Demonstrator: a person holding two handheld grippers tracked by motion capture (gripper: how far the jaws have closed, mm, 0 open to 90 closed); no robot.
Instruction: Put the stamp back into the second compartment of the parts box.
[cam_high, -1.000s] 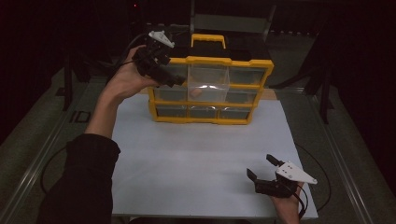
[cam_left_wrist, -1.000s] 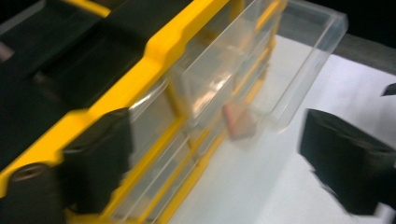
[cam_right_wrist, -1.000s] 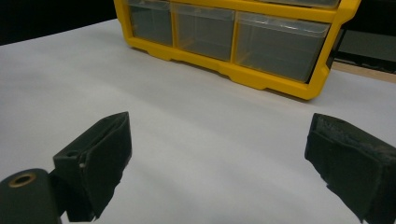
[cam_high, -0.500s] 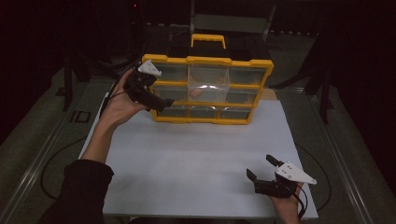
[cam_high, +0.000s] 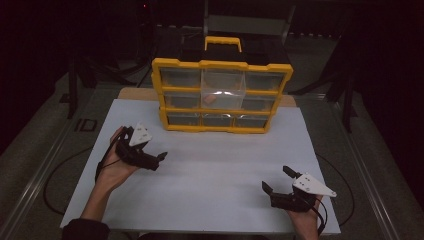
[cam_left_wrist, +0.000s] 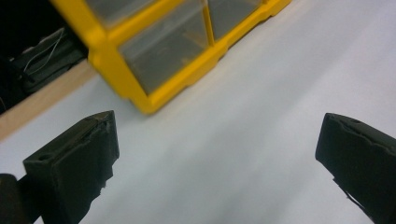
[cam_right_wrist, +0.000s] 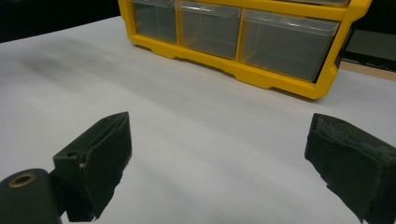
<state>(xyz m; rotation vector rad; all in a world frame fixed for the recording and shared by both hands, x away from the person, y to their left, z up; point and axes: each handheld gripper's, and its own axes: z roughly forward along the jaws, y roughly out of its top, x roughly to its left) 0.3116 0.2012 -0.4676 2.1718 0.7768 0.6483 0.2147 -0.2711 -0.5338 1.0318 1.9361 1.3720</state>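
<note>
My left gripper (cam_high: 152, 159) sits low over the white counter (cam_high: 215, 170) near its left edge; its jaws have just been opening and now stand wide apart with nothing between them. In the left gripper view the bare counter surface lies between the jaws, and the lower left corner of the yellow drawer organizer (cam_left_wrist: 154, 70) lies ahead. My right gripper (cam_high: 280, 182) rests near the counter's front right corner, jaws spread wide and empty. The organizer (cam_high: 222, 95) stands upright at the counter's far edge, centred, well apart from both grippers.
</note>
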